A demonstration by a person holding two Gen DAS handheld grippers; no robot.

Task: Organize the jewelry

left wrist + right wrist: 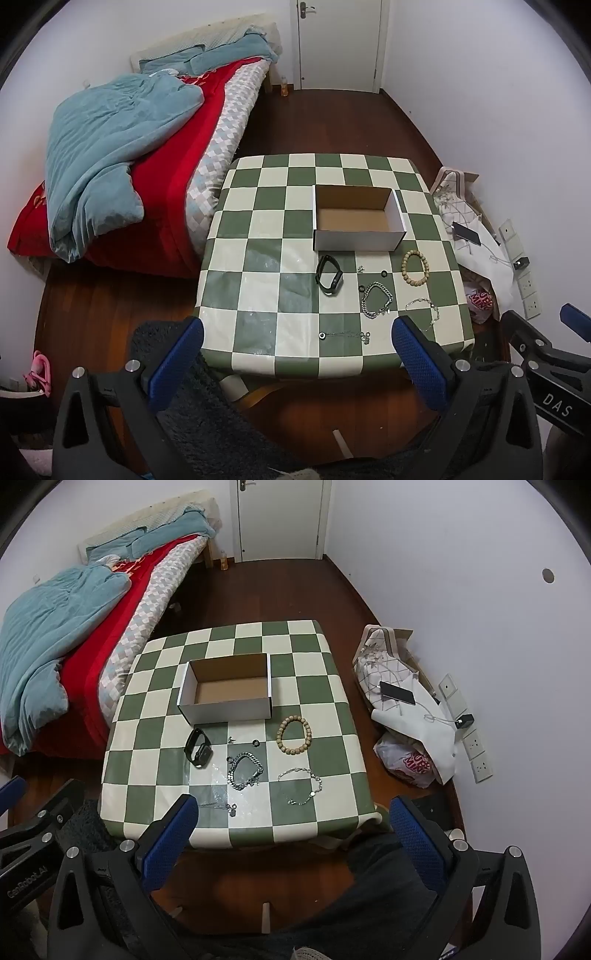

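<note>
An empty open cardboard box (356, 218) (226, 690) stands on the green-and-white checked table (258, 236) (325, 701). In front of it lie a black smartwatch (328, 274) (198, 747), a wooden bead bracelet (415, 267) (294, 734), a thick silver chain bracelet (376, 300) (245, 770), a thin silver bracelet (424, 314) (301, 786), a thin necklace (345, 335) (218, 806) and small dark rings (384, 273) (254, 743). My left gripper (297, 360) and right gripper (293, 834) are both open and empty, held above the table's near edge.
A bed (122, 166) with a blue duvet and red blanket stands left of the table. Bags, a phone (397, 693) and a power strip (469, 734) lie on the floor at the right wall. A closed door (340, 44) is at the back.
</note>
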